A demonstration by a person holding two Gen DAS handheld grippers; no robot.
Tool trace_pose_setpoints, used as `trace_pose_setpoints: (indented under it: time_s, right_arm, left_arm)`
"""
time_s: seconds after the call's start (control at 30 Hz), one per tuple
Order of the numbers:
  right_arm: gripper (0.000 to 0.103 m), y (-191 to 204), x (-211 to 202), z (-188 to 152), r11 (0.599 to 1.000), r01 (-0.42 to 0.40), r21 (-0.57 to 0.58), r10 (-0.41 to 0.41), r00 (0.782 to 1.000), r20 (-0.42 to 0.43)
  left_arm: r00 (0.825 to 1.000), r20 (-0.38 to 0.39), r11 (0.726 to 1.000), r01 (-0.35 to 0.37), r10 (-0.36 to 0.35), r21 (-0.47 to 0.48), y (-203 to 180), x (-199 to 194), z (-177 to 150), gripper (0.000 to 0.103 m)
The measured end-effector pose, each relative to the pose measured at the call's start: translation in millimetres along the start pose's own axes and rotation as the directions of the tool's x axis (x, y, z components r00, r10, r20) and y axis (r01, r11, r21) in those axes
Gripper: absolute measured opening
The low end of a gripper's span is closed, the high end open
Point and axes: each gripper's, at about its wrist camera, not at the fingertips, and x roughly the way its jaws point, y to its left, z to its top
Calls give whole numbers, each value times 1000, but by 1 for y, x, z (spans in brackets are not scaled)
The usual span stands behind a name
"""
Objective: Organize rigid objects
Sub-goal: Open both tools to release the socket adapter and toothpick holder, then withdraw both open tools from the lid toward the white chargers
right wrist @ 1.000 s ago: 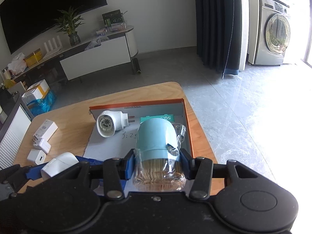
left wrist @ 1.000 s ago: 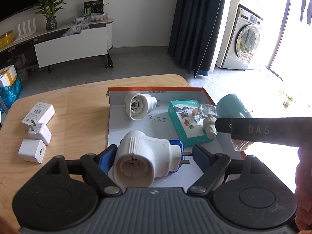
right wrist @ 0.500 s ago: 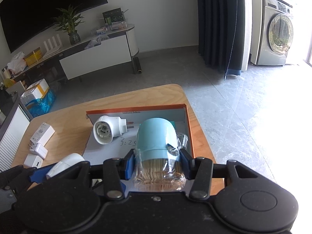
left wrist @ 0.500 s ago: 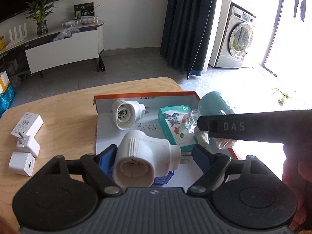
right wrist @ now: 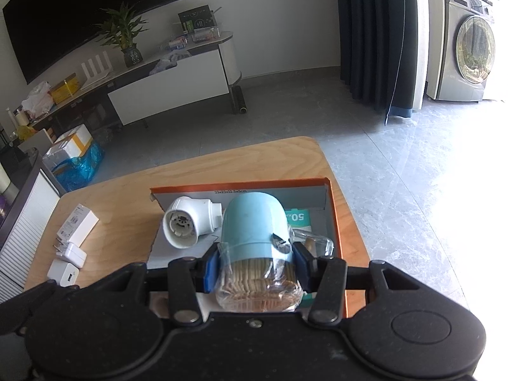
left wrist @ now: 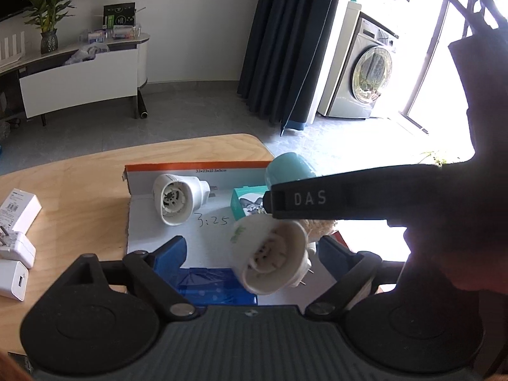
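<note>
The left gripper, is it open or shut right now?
Open. The left gripper's blue pads stand wide apart, and the white socket adapter sits loose between them, tipped toward the right pad, over the box.

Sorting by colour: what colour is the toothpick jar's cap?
Light blue cap, clearest in the right wrist view.
</note>
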Motion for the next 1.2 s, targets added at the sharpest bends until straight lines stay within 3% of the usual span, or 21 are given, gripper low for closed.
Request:
trace_pose_setpoints:
  time_s: [0.23,0.67,1.2]
  right_arm:
    - [65,-1,2,8,998,-61,36,60,998,27]
    - [69,13,-37,3,1000,3,-5,-3,995,96]
    - [69,50,-39,-19,999,-15,-38,18,997,70]
  left_arm:
    - [1000,10,1000,-16,16,-11,9,-9,1,93]
    - [997,35,997,-69,70,-30,21,-34,3,94]
    - [983,49,980,-173,179,-99,63,-65,-6,94]
